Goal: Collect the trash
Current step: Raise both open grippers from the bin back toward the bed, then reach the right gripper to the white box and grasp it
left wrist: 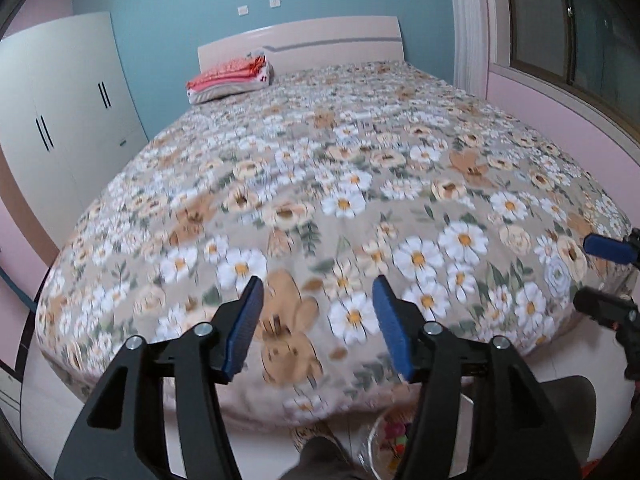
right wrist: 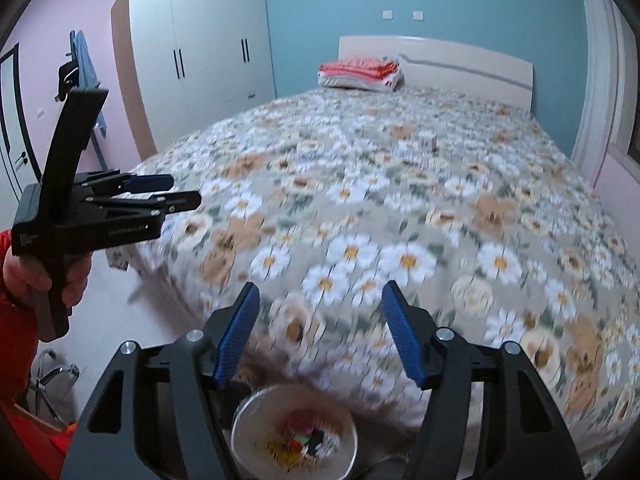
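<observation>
A round white trash bin (right wrist: 353, 436) stands on the floor at the foot of the bed, with colourful scraps lying in it. In the left wrist view only its clear-lined rim (left wrist: 372, 444) shows. A small pale box (right wrist: 428, 142) lies far up the floral bedspread (right wrist: 400, 208). My right gripper (right wrist: 322, 286) hangs above the bin and the bed's foot, open with nothing between its blue pads. My left gripper (left wrist: 318, 284) is also open and empty over the bed's foot. Each shows in the other's view: the left gripper (right wrist: 186, 189) to the left, the right gripper (left wrist: 584, 272) at the right edge.
Folded red and white bedding (right wrist: 360, 74) lies by the headboard (right wrist: 460, 64). A white wardrobe (right wrist: 200, 40) stands left of the bed, a window (left wrist: 568, 28) to its right. A hand in a red sleeve (right wrist: 24, 272) holds the left gripper. Chrome chair legs (right wrist: 56, 376) stand on the floor at left.
</observation>
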